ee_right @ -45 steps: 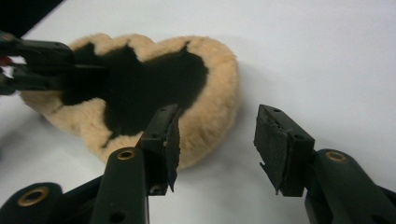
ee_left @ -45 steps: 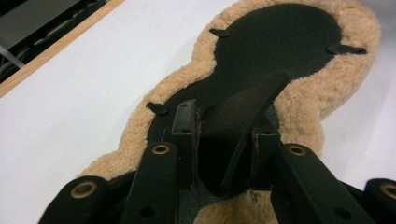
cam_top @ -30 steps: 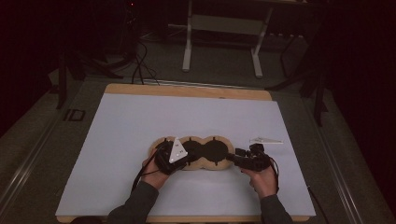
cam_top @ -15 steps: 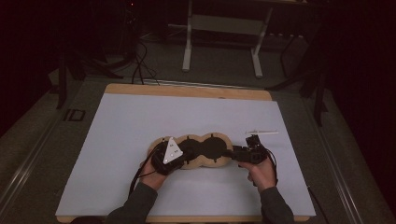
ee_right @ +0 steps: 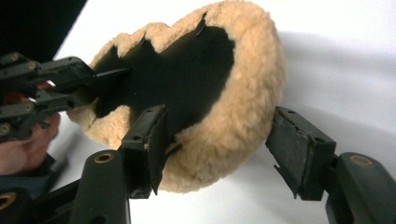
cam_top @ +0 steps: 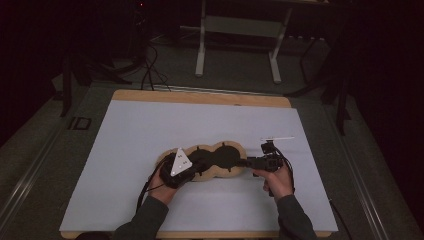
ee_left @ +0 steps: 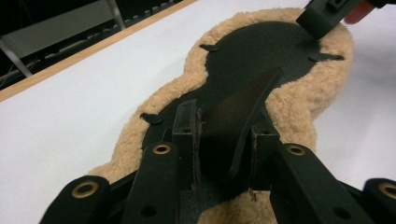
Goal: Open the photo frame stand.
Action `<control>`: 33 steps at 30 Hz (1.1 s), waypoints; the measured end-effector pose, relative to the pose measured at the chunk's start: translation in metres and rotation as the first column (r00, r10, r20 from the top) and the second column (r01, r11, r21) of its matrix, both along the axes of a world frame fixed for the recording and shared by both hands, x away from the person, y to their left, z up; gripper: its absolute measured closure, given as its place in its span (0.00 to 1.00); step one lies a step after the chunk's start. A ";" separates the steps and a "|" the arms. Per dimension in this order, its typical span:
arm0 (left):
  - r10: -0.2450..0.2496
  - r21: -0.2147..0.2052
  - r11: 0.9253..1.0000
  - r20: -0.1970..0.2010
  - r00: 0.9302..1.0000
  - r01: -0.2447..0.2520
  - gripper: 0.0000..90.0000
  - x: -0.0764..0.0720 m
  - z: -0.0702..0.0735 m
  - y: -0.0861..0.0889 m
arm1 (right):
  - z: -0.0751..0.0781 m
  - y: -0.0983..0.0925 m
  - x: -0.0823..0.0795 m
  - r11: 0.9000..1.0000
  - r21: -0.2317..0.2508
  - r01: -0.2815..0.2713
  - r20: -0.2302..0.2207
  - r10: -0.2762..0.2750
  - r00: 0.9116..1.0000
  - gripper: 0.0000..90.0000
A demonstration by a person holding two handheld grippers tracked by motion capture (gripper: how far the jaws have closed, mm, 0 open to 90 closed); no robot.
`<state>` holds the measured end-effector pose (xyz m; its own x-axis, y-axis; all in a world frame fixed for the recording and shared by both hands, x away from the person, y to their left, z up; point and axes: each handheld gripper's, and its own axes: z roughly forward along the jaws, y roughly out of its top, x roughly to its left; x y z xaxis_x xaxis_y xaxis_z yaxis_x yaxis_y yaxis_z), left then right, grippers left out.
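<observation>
A tan fleece pad [cam_top: 235, 172] with a black lobed top face lies on the white table cover. At its left end my left gripper [cam_top: 196, 163] is shut on a black flap [ee_left: 243, 100] that stands up from the top face. The pads [ee_left: 189, 135] press the flap from both sides. My right gripper [cam_top: 244, 162] straddles the pad's right end [ee_right: 247, 79], and its jaws have just been opening. One pad [ee_right: 156, 130] rests at the black edge. The other pad [ee_right: 299, 149] stands clear of the fleece. The right gripper's jaw tip [ee_left: 322, 16] touches the far lobe.
The white cover [cam_top: 150, 130] lies on a wooden board [cam_top: 200, 97] with free room all round the pad. Beyond the table stand a metal frame [cam_top: 237, 45] and floor cables [cam_top: 150, 70]. A hand [ee_right: 23, 149] holds the left gripper.
The right gripper has shifted a little toward the far side and turned, and its jaws have spread off the fleece. The left gripper and the pad have stayed in place.
</observation>
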<state>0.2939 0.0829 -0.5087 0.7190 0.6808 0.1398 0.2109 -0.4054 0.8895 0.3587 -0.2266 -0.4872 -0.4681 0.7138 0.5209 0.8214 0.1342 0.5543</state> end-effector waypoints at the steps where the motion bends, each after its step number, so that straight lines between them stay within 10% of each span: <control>1: 0.001 -0.002 1.000 0.004 1.000 -0.001 0.80 -0.001 0.000 0.000 | -0.001 0.000 0.002 1.000 0.011 -0.002 -0.015 0.002 1.000 0.41; 16: -0.036 0.006 0.999 0.018 0.999 0.036 0.84 -0.006 -0.001 0.004 | -0.009 0.005 0.013 1.000 0.020 -0.023 -0.055 0.024 0.998 0.40; 28: -0.057 -0.082 0.995 0.036 0.998 0.059 0.82 -0.013 -0.003 0.018 | -0.006 0.012 0.016 0.991 0.133 -0.032 -0.075 0.043 0.996 0.47; 33: -0.081 -0.086 0.993 0.026 0.996 0.083 0.75 -0.017 -0.006 0.020 | -0.004 0.015 0.013 0.993 0.110 -0.047 -0.045 0.052 0.998 0.49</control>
<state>0.2773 0.1031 -0.5143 0.7704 0.6297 0.0995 0.1594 -0.3415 0.9263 0.3716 -0.2120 -0.4913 -0.4746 0.6281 0.6167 0.8409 0.1165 0.5285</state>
